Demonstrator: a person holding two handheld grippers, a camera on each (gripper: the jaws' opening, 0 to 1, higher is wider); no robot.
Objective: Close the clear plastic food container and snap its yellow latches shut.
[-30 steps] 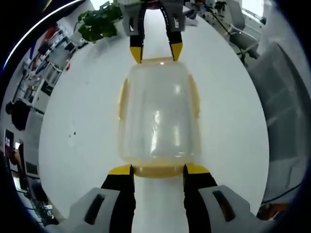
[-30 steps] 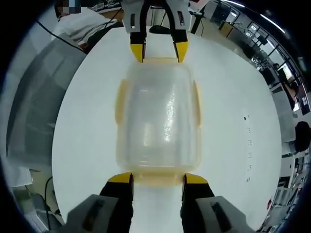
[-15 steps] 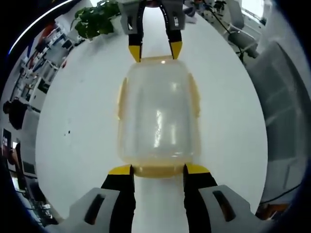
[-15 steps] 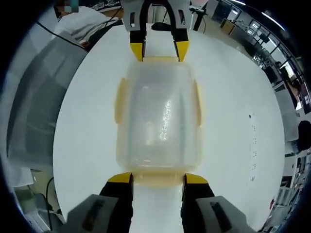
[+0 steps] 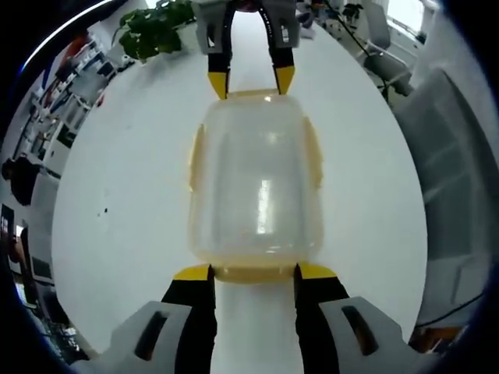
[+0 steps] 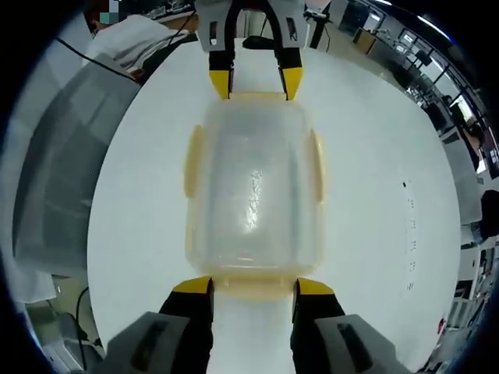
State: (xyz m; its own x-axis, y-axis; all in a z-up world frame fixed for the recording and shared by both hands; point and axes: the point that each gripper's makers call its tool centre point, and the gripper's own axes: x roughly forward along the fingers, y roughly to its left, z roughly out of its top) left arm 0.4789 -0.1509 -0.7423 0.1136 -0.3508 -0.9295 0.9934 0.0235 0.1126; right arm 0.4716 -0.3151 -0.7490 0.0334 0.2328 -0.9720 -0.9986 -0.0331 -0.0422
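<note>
A clear plastic container [image 5: 256, 187] with its lid on lies on the white round table [image 5: 117, 202]. Yellow latches show on its long sides [image 5: 195, 160] and at both ends. My left gripper [image 5: 253, 270] is open at the near end, its yellow-tipped jaws flanking the end latch [image 5: 254, 276]. Opposite it, my right gripper [image 5: 251, 79] is open at the far end. In the right gripper view the container [image 6: 253, 187] lies lengthwise, with my right gripper [image 6: 253, 285] straddling the near latch and my left gripper [image 6: 256, 83] at the far latch.
A green plant [image 5: 152, 35] stands past the table's far left edge. Grey chairs [image 5: 456, 164] sit off the table's right side. A person's white sleeve [image 6: 132, 39] and grey upholstery [image 6: 58, 164] lie beyond the table's edge. Office desks ring the room.
Both views have rolled very slightly against the room. The container and both grippers keep the same places relative to each other.
</note>
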